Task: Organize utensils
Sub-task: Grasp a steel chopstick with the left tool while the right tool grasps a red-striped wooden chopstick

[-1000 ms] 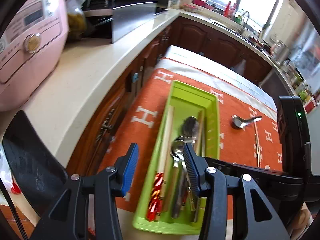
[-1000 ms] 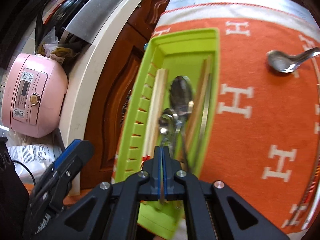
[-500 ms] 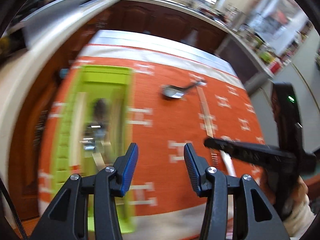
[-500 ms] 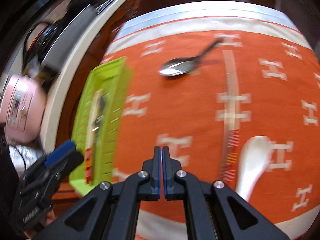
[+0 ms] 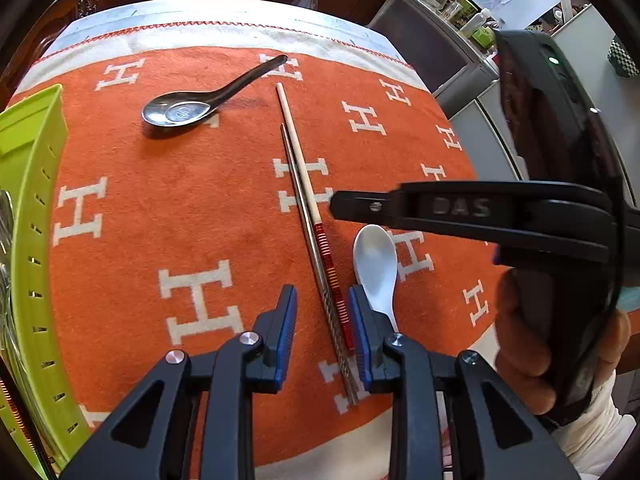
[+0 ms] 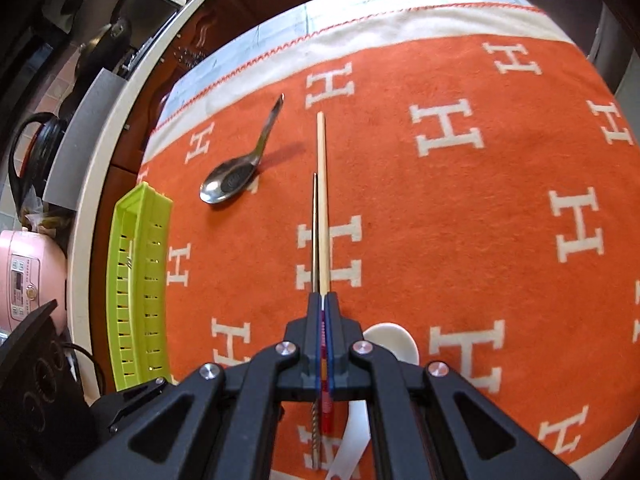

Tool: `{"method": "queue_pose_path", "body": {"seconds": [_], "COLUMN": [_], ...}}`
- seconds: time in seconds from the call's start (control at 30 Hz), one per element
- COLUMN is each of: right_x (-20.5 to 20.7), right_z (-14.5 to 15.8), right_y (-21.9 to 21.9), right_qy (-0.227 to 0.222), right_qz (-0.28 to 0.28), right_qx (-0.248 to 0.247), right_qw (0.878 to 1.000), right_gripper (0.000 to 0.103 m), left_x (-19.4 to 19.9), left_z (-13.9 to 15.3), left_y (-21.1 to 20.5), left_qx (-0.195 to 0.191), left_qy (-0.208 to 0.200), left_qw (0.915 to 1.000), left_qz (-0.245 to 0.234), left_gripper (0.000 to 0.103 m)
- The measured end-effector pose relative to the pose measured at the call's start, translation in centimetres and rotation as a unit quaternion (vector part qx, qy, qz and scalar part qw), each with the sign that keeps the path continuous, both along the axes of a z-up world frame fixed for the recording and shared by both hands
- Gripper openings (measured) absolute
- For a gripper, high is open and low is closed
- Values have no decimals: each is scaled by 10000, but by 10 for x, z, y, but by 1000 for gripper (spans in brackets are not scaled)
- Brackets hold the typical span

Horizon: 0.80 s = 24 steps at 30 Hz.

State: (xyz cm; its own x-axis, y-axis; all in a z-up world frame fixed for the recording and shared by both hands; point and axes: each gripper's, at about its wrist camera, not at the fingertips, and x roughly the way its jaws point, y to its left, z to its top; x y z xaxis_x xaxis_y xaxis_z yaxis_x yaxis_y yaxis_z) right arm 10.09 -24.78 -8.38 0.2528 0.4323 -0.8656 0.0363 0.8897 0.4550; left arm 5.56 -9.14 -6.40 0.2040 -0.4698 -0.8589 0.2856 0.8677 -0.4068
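Observation:
A wooden chopstick (image 5: 298, 152) with a red-striped end and a thin metal chopstick (image 5: 294, 178) lie side by side on the orange cloth. My left gripper (image 5: 323, 320) straddles their near ends. Its jaws are closing with both sticks between them. The right pad (image 5: 360, 328) is close to the striped end, and the left pad (image 5: 289, 320) is still apart from it. My right gripper (image 6: 324, 300) is shut and empty, hovering over the same chopsticks (image 6: 322, 200) midway along. A white spoon (image 5: 376, 264) lies just right of them, and a dark metal spoon (image 5: 178, 112) lies farther back. The green tray (image 5: 28, 200) at the left holds sorted utensils.
The orange H-patterned cloth (image 5: 160, 208) covers the table. A person's hand (image 5: 528, 340) holds the right gripper's handle at the right. In the right wrist view, a kitchen counter with a pink rice cooker (image 6: 24, 276) and pots runs along the left, beyond the green tray (image 6: 136, 280).
Both grippers swung away from over the green tray, rightward across the cloth, and now sit over the chopsticks. The left jaws have narrowed. The right stayed shut.

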Motion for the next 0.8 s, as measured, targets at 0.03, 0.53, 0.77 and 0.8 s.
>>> {"method": "queue_pose_path", "body": {"seconds": [0.03,0.53,0.77,0.8], "right_x": [3,12,15,16], "right_z": [-4,-13,-12,-13], "right_y": [0,25,29,25], "right_qy": [47,68,65,93], "right_qz": [15,403,344,277], "right_qx": [-2,-642,-826,-683], "right_qw": [10000,9971,9960,9972], "right_gripper": [1,4,5,5], "left_x": [1,3,5,5], "left_z": [-1,-12,-21,-23], "left_y": [-1,0,-7,-9], "left_qx": [22,70,215,248], "left_qy": [12,208,341,377], "left_qw": [10000,9997,9991,9989], "left_qz": [4,100,103,95], "left_gripper": [25,25,25,25]}}
